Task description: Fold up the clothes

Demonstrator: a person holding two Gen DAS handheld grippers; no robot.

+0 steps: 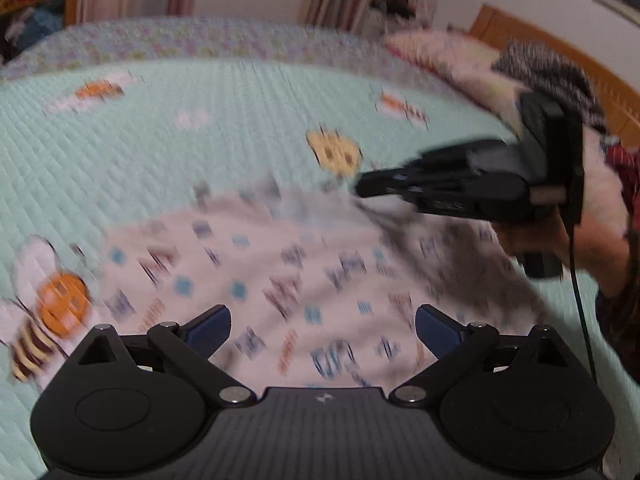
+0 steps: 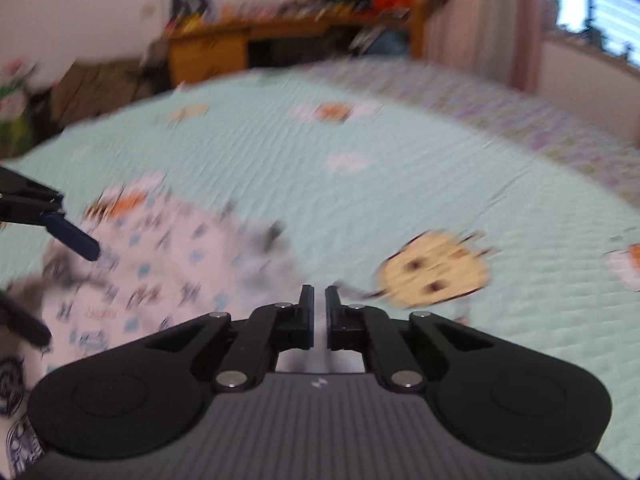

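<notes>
Left gripper [image 1: 323,332] fills the bottom of its own view, 2 blue-padded fingers [image 1: 210,330] spread wide apart, nothing between them. It hangs over a white garment [image 1: 256,280] printed with small blue and dark motifs, which lies crumpled on a pale green quilted bedspread [image 1: 160,140]. Pads look clear of the cloth, though motion blur softens everything.

Right gripper [image 1: 362,188] enters the left wrist view from the right, held in a hand [image 1: 532,240] with a dark cable hanging from it. Its tip sits at the garment's far edge, where the cloth is pulled into grey, bunched folds. In its own view the right gripper [image 2: 319,304] has its jaws drawn almost together — only a thin slit remains. A thin strip of pale cloth seems to run from the tip, but blur keeps me from telling whether fabric is pinched between the pads.

Garment [image 2: 152,280] lies left of the right gripper in that view, spread toward the left gripper [image 2: 48,280], whose finger [image 2: 72,238] reaches over the cloth from the left edge.

Bedspread carries cartoon bees [image 1: 52,312] and a yellow round face [image 2: 434,272] just beside the right fingertips. Pillow [image 1: 448,56] and wooden headboard [image 1: 520,32] sit at the far right — wooden desk [image 2: 224,48] and curtains [image 2: 480,16] beyond the bed.
</notes>
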